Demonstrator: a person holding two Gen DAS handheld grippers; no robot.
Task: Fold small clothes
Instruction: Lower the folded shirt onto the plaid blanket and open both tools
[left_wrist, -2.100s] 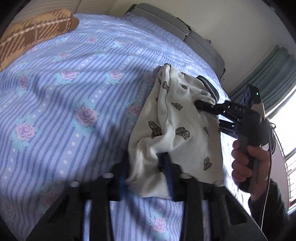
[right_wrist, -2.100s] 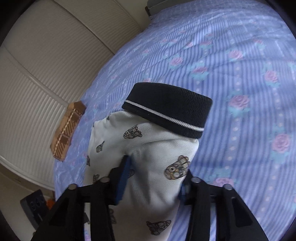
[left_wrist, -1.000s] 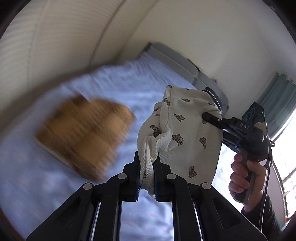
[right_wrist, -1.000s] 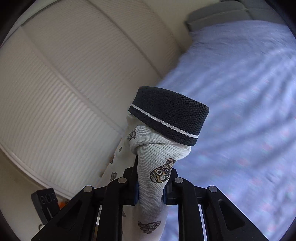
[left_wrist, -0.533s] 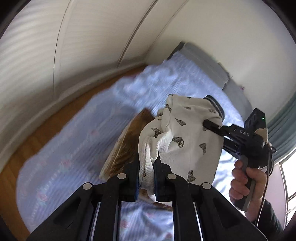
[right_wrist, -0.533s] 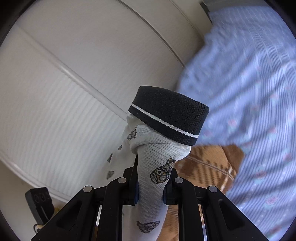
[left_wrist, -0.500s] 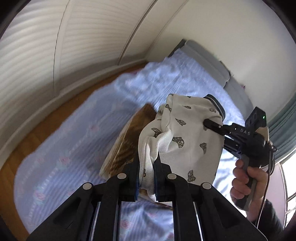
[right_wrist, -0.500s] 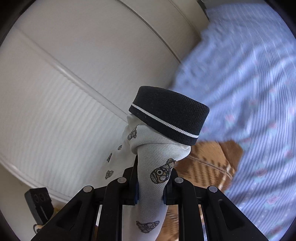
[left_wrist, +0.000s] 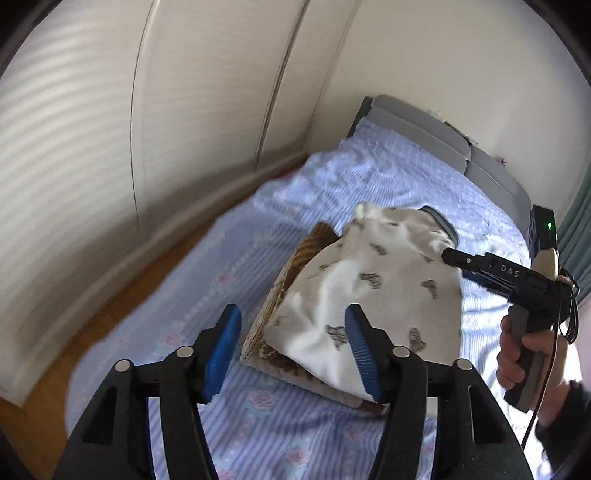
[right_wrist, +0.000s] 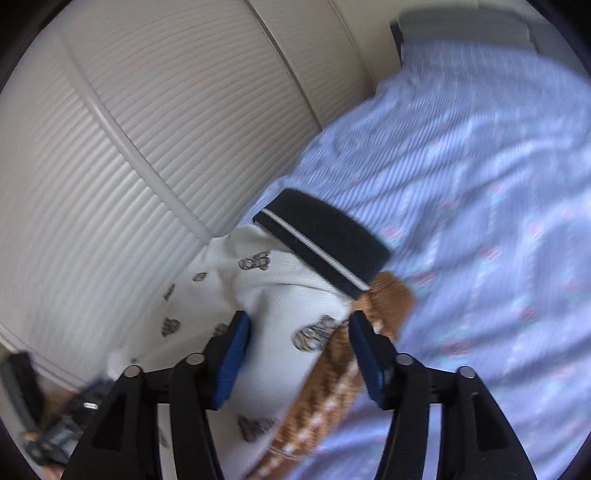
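My left gripper (left_wrist: 291, 350) stands wide open, its two ribbed blue pads (left_wrist: 221, 347) gripping nothing; the hem of the white garment (left_wrist: 373, 291) crosses in front of the right-hand pad and otherwise lies just ahead of the jaws. My right gripper (right_wrist: 297, 352) is spread just as wide, with the cloth bulging up between its pads; I cannot tell whether either pad touches the fabric.

The garment is one small piece of soft white knit, printed with little grey-brown figures, finished with a dark navy ribbed band (right_wrist: 325, 242) carrying a single thin white stripe. It lies rumpled over one folded brown checked cloth (left_wrist: 291, 280), coarse-woven, which shows past the garment's left edge and, from the right wrist view, juts out beside the right-hand pad.

Beyond both lies the bed sheet (left_wrist: 207, 291), blue-striped with pink roses, creased further out. At the far end are two grey padded cushions (left_wrist: 424, 129), and to the left, ribbed cream wardrobe doors (left_wrist: 74, 147).

The garment's print and the sheet are motion-blurred. In the left wrist view I see my right gripper's black fingers at the navy band, the hand (left_wrist: 524, 354) partly cut off at the frame edge.
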